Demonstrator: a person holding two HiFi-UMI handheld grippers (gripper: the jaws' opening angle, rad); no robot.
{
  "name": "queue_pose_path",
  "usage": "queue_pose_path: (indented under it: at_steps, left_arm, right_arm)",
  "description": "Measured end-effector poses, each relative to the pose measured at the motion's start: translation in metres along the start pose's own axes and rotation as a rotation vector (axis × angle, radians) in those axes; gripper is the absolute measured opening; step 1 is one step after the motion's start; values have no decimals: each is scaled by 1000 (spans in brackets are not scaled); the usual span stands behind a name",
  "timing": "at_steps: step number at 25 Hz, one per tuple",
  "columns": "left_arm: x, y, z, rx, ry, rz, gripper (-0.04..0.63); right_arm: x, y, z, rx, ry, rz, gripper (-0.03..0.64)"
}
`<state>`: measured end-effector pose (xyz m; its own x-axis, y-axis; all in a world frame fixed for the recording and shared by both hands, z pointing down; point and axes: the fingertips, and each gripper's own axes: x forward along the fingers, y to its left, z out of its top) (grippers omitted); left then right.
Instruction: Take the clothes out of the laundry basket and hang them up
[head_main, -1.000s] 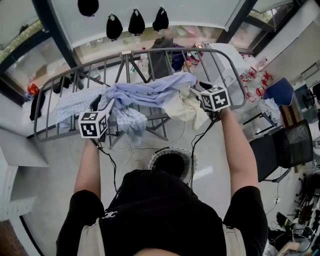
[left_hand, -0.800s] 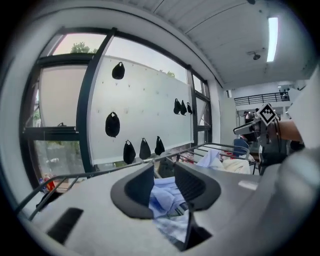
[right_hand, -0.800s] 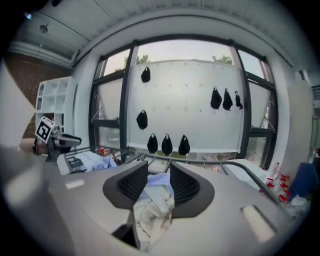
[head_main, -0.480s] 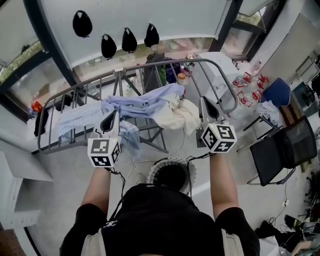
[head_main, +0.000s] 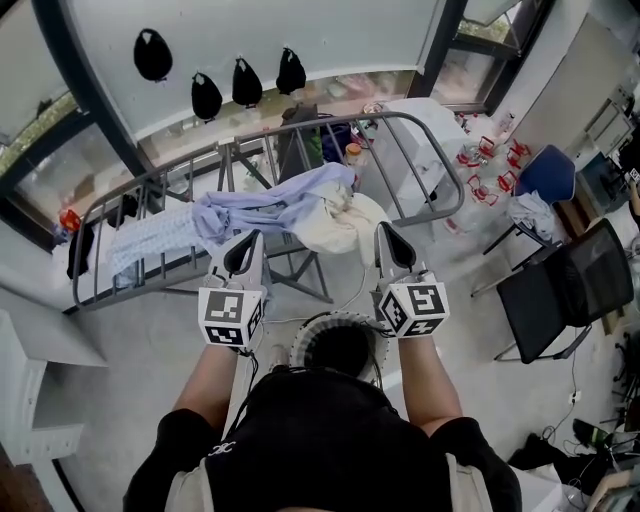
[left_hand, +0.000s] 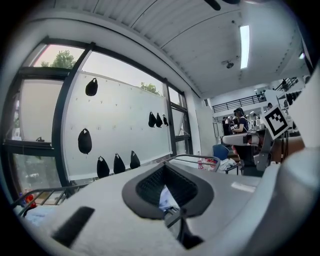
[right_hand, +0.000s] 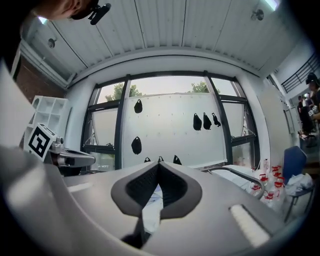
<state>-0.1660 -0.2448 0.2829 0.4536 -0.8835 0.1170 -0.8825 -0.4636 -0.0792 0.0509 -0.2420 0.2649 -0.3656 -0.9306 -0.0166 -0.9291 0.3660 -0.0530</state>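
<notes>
Jaws of your left gripper (head_main: 245, 257) and right gripper (head_main: 391, 249) are clenched on nothing, just short of the grey metal drying rack (head_main: 405, 118) where the crumpled pale-blue shirt (head_main: 265, 205) lies draped. You seem between garments: next, open both and reach down into the round white laundry basket (head_main: 303, 343).

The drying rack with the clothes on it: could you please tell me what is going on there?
A person with a gripper in each hand is hanging laundry. A light blue shirt and a cream garment lie draped over the drying rack. The left gripper and right gripper are both shut and empty, held short of the rack, above the laundry basket.
</notes>
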Motion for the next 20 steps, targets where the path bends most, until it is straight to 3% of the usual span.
queue_pose_path:
  at_steps: [20]
  left_arm:
    - [-14,-1,-12,16,24,32,6]
  right_arm:
    - [4,20,-14,-31,29,13,12]
